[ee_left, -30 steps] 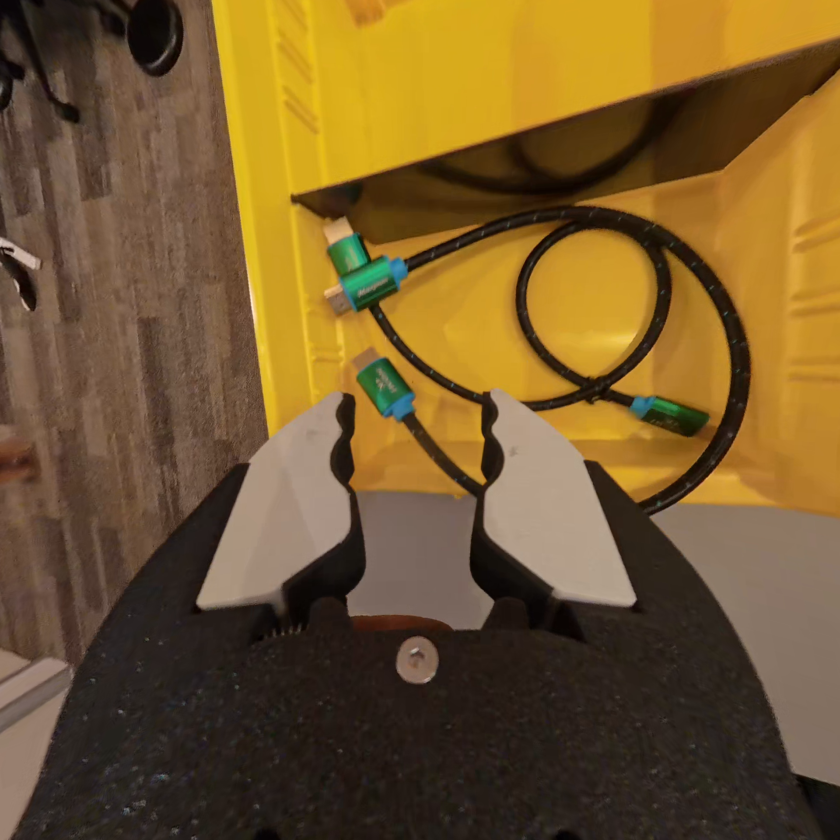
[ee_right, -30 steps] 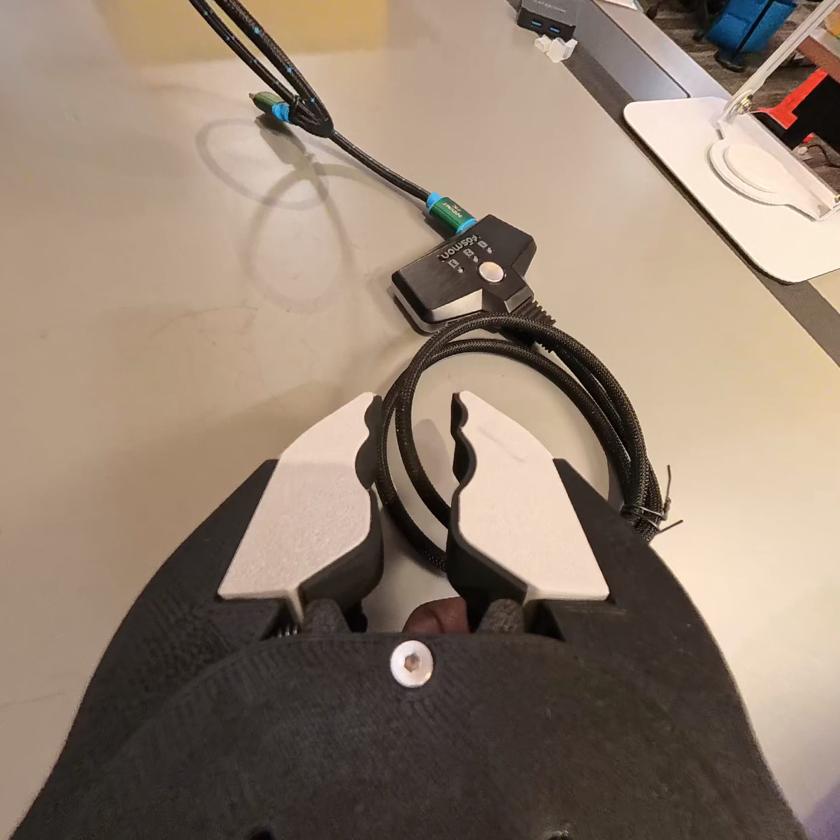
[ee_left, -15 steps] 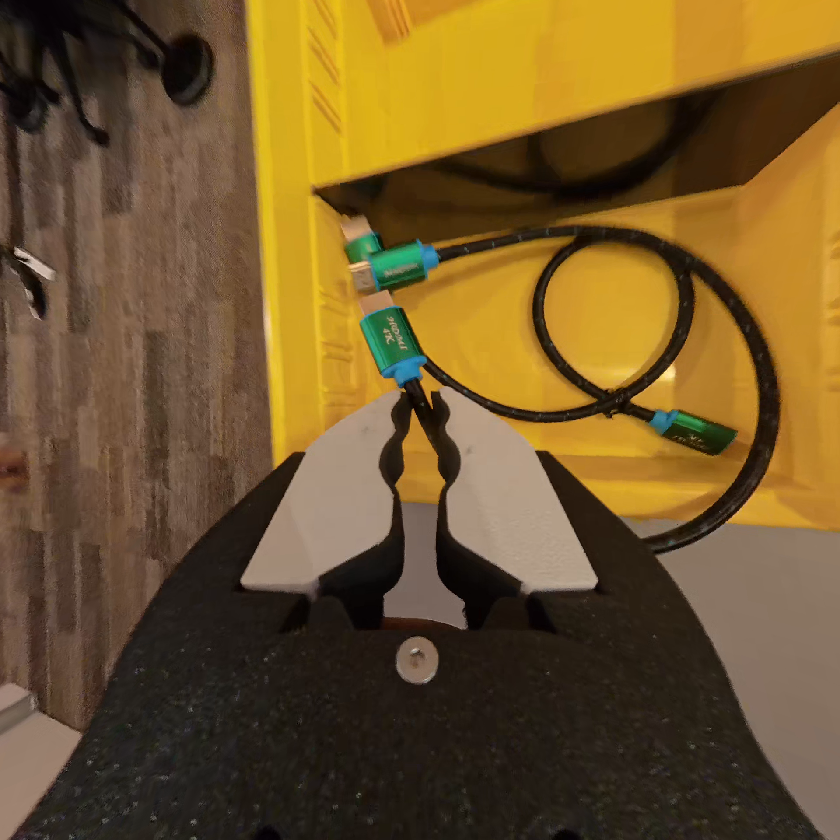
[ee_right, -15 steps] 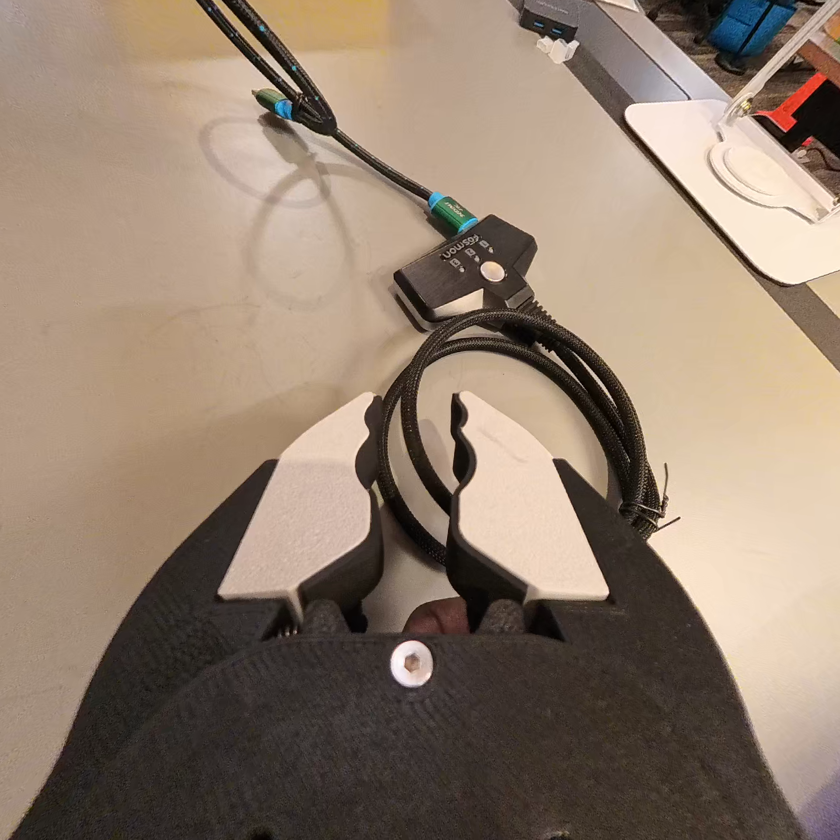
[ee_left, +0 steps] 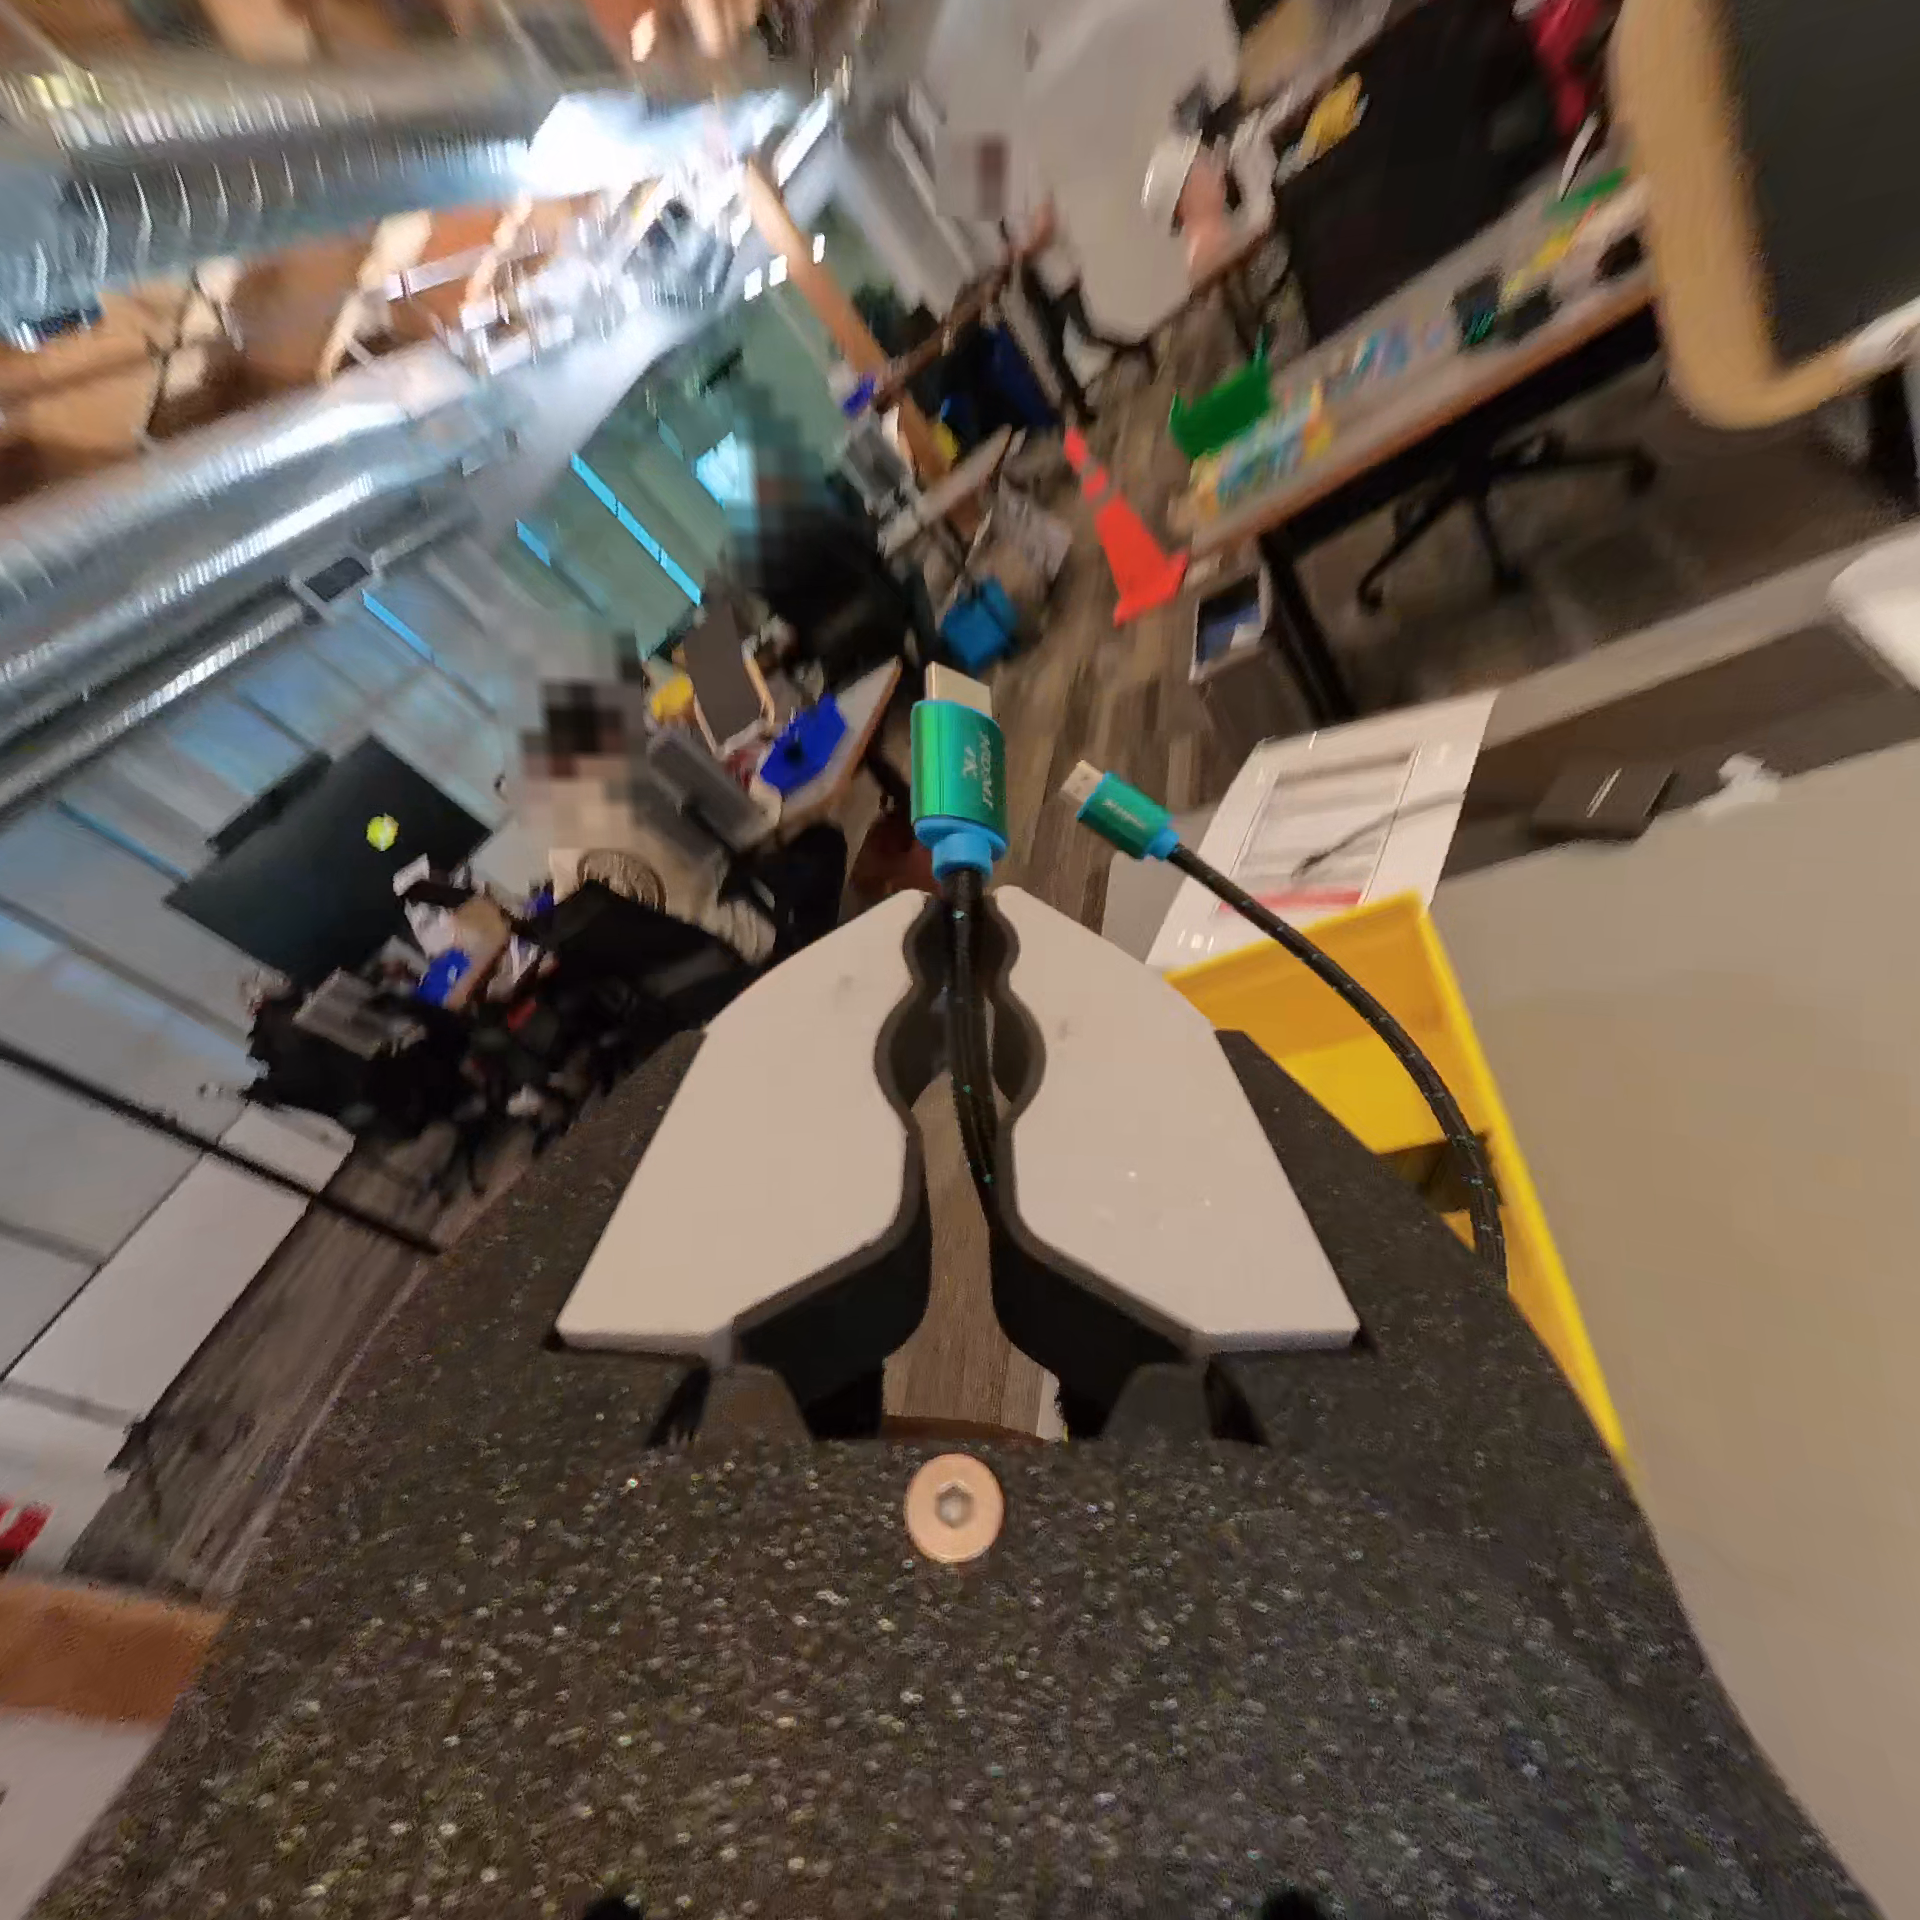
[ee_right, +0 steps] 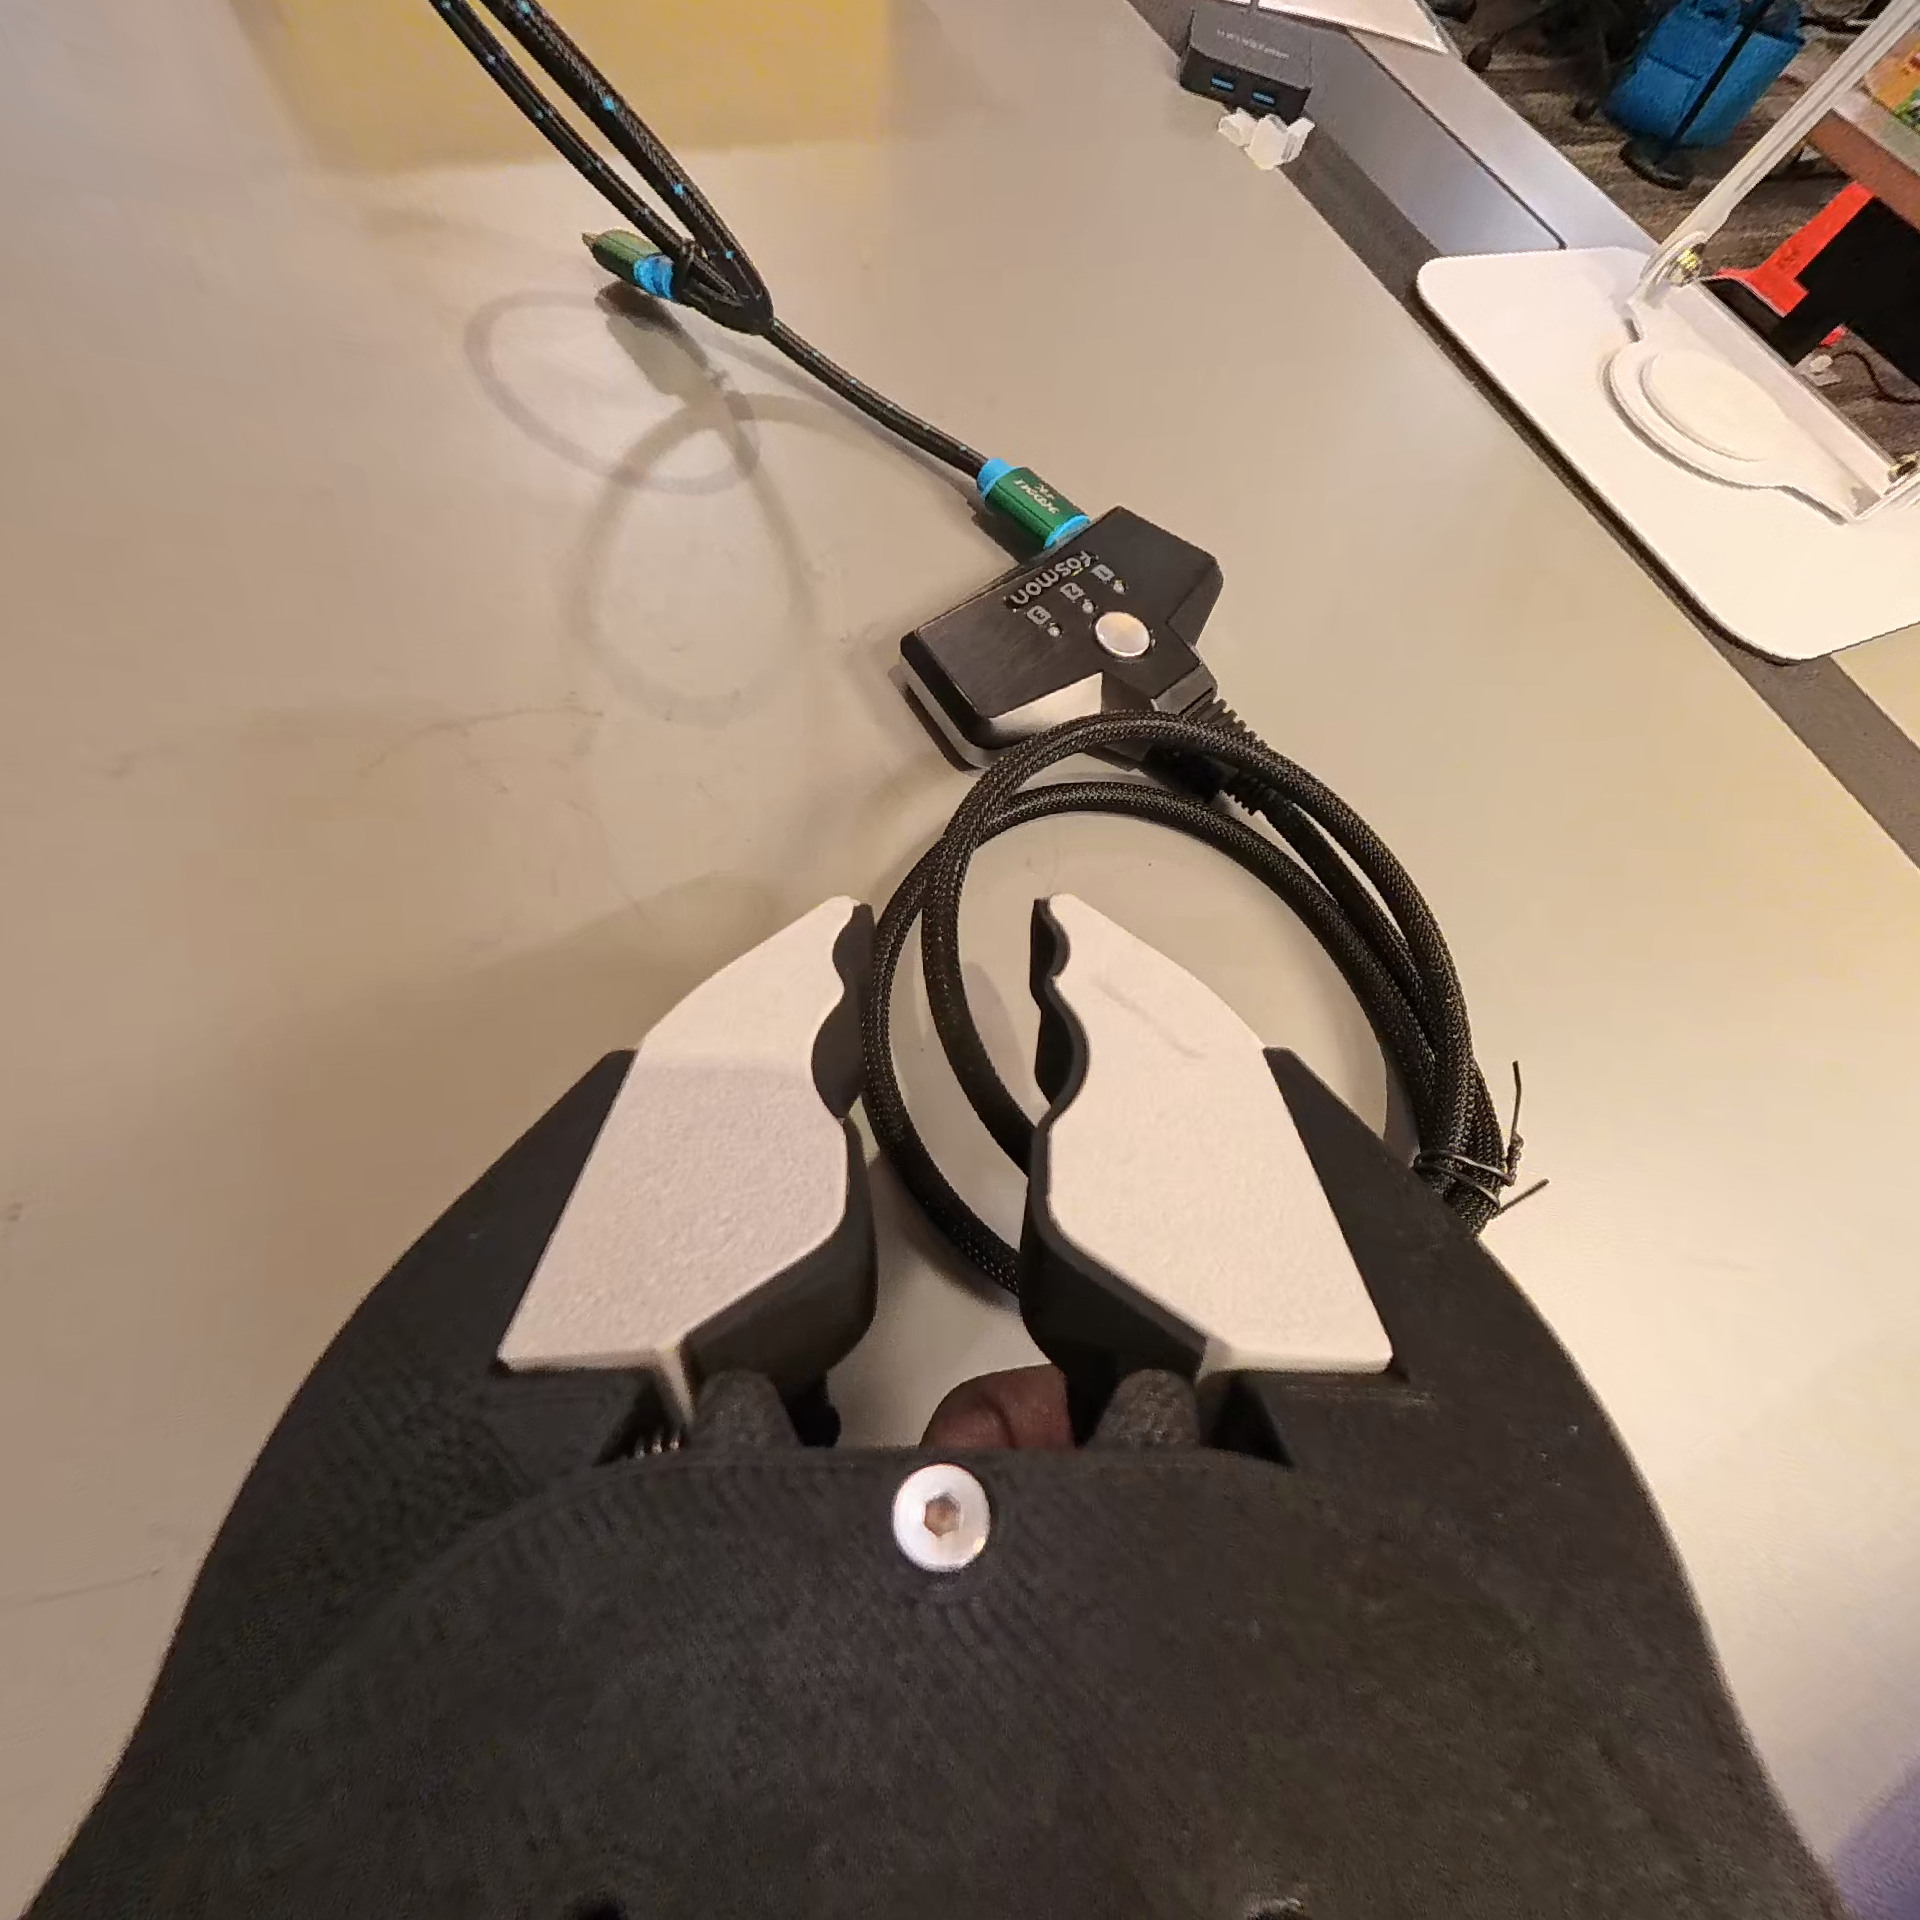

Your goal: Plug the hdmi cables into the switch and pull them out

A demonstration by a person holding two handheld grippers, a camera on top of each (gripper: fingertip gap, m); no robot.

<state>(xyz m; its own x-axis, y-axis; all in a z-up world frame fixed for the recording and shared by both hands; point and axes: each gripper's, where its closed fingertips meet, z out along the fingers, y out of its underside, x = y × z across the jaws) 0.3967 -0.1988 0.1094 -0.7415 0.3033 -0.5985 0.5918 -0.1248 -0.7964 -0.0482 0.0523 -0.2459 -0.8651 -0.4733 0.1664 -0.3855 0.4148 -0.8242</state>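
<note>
HDMI cable (ee_left: 964, 1049), black braided: clamped between the fingertips of my left gripper (ee_left: 961, 914), its green plug (ee_left: 958, 774) standing clear beyond them, raised off the table. Second green plug (ee_left: 1120, 821): just beside, its cable arching up out of the yellow bin (ee_left: 1351, 1023). Switch (ee_right: 1060, 634), black: flat on the beige table (ee_right: 312, 727), one green-plugged cable (ee_right: 883, 400) seated in it. My right gripper (ee_right: 945, 914): jaws apart, holding nothing, over the switch's coiled black lead (ee_right: 1195, 821).
</note>
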